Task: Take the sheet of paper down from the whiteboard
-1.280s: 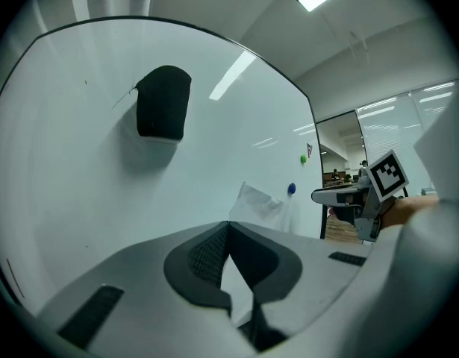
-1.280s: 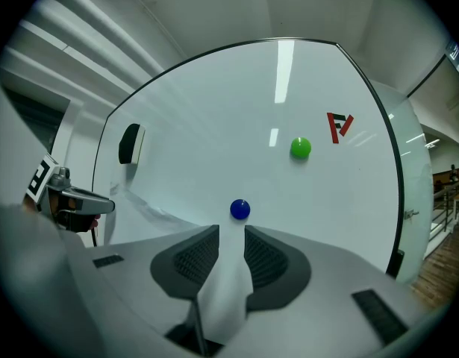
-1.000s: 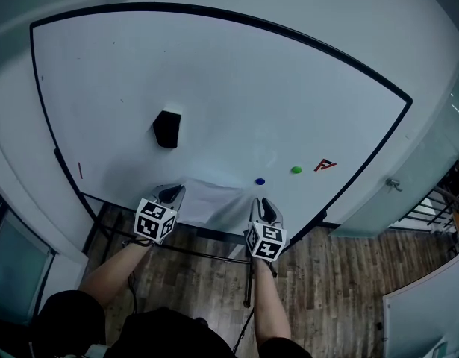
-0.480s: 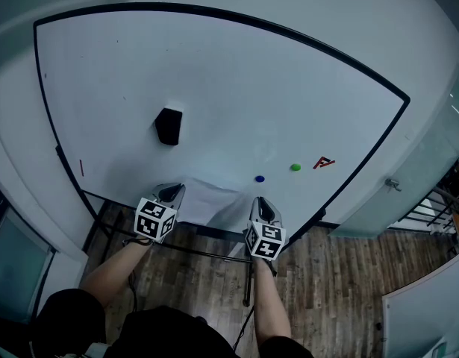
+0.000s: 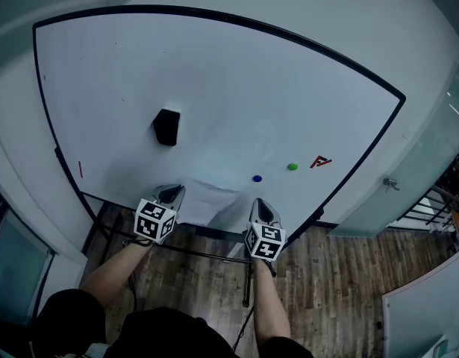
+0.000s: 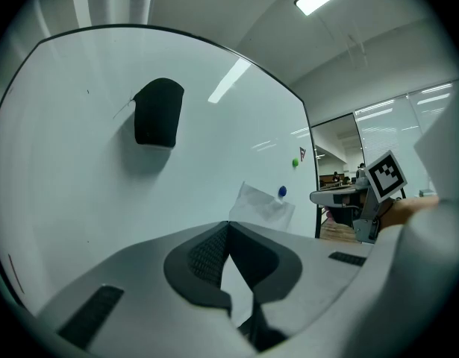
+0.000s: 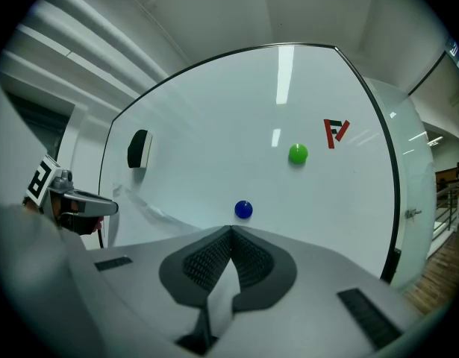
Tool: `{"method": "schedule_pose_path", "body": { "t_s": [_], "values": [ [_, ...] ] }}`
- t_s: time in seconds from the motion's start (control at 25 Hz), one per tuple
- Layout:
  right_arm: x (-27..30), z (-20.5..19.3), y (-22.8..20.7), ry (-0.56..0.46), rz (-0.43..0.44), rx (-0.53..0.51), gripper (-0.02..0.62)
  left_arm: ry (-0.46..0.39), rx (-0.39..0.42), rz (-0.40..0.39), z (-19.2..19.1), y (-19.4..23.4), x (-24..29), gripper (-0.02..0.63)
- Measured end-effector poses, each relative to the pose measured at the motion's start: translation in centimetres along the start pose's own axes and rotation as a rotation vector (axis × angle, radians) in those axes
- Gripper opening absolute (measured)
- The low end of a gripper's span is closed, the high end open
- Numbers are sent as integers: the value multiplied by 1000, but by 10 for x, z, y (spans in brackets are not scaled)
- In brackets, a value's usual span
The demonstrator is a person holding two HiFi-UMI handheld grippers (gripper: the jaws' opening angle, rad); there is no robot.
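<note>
Whiteboard [image 5: 214, 80]: black frame, wood-plank floor [image 5: 341, 289] below it.

Sheet of paper [image 5: 208, 200]: against the whiteboard at its bottom edge, about mid-span. It is creased, not lying flat. One tool is at each side of it.

Left tool [image 5: 172, 194]: at the sheet's left edge, nose toward the board. In the left gripper view the jaws meet at the tips with a white sliver of the sheet between the pads, so it is clamped on the paper. The rest of the sheet spreads past the tips toward the other tool.

Right tool [image 5: 263, 206]: at the sheet's right edge, also aimed at the board. Its jaws have just been closing and now stand together with a strip of the paper pinched between the pads. From there the sheet's rumpled edge runs off toward the left tool.

Blue magnet [image 5: 257, 178]: on the whiteboard just beside the sheet's upper right corner, just above the right tool's tip. Cannot tell whether it overlaps the paper.

Green magnet [image 5: 292, 167]: further toward the right edge, apart from the sheet. A red mark [image 5: 321, 162] sits just beyond it.

Black eraser [image 5: 167, 127]: stuck on the board above and left of the sheet, well apart from it.

Short red stroke [image 5: 80, 170]: near the left edge of the whiteboard.

Both forearms reach in from the bottom of the head view.
</note>
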State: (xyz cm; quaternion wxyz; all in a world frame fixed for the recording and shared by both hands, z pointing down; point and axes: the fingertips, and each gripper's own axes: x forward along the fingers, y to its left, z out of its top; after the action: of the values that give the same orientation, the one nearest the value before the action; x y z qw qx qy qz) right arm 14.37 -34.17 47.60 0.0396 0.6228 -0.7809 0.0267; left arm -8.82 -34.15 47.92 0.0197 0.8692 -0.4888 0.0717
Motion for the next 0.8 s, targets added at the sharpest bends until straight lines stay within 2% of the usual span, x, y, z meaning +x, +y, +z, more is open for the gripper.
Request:
{"method": "schedule_pose_path", "body": {
  "t_s": [0.8],
  "values": [
    [-4,-1,-3,2,-7,-2,25,-4,16,-9,5,-4,1,20]
  ]
}}
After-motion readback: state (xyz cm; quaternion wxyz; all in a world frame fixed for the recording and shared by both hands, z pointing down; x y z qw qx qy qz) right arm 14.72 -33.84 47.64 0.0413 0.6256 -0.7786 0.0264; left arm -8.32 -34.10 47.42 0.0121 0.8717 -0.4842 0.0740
